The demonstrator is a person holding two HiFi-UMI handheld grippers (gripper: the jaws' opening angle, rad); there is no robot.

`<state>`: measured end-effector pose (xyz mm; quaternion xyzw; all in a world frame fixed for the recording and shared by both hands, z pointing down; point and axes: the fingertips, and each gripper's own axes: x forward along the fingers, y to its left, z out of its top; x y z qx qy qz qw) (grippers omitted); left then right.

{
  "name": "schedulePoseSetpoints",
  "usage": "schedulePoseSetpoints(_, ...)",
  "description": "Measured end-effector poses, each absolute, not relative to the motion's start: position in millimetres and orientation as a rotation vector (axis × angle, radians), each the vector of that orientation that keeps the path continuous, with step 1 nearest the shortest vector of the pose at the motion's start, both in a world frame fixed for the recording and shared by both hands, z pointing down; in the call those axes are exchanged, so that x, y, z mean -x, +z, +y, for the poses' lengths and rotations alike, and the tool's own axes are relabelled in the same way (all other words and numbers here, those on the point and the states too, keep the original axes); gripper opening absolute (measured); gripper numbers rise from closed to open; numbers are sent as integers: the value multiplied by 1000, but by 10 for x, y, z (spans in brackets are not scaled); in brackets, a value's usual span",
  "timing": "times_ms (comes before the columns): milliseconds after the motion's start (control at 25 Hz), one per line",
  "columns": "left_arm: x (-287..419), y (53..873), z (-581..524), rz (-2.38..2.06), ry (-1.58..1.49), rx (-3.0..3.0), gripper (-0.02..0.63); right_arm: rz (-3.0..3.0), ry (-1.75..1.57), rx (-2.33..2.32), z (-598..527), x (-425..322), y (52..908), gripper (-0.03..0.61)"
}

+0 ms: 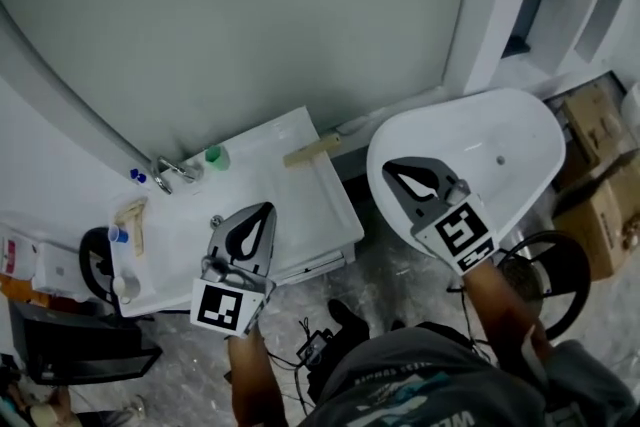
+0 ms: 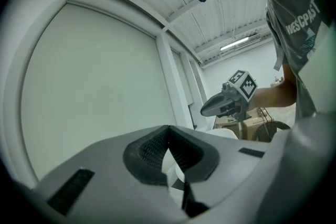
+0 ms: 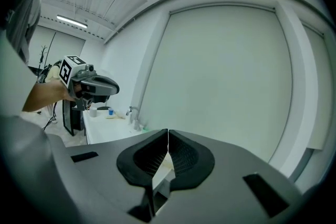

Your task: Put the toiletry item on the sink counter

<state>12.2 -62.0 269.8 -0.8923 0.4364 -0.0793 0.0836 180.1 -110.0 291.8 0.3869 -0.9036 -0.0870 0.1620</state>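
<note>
The white sink counter (image 1: 322,207) lies at the left centre of the head view, with a chrome faucet (image 1: 166,174) at its back edge. On it lie a green item (image 1: 216,156), a beige stick-shaped item (image 1: 312,151) at the right corner, and a tan item (image 1: 131,214) beside a small blue-capped bottle (image 1: 118,235). My left gripper (image 1: 265,209) hovers over the counter's front, shut and empty. My right gripper (image 1: 391,166) is over a white basin (image 1: 525,140), jaws shut with nothing between them. In the right gripper view its tips (image 3: 168,131) meet; the left gripper (image 3: 100,86) shows beyond.
Cardboard boxes (image 1: 602,205) stand at the right, and a black ring-shaped object (image 1: 552,267) lies on the floor near them. A dark case (image 1: 70,345) sits at the lower left. A pale wall panel (image 1: 250,5) rises behind the counter. Cables lie on the floor by a foot (image 1: 345,317).
</note>
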Motion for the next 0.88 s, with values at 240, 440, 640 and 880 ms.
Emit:
schedulePoseSetpoints(240,212,2705,-1038,1242,-206,2697,2,-2536,-224,-1165,-1442,-1465,2975,31)
schedulePoseSetpoints(440,427,2773,-1292,1199,-212,2711,2,-2506,-214,-1200,-1683,-1250,3039,31)
schedulePoseSetpoints(640,586,2845,-1460,1193,-203,2732,3,-2484,-174,-1205,-1834,-1112,3191,31)
schedulePoseSetpoints(880,683,2916,-1598,1213,-202,2738,2,-2475,-149,-1198,-2011,-1029,3300,31)
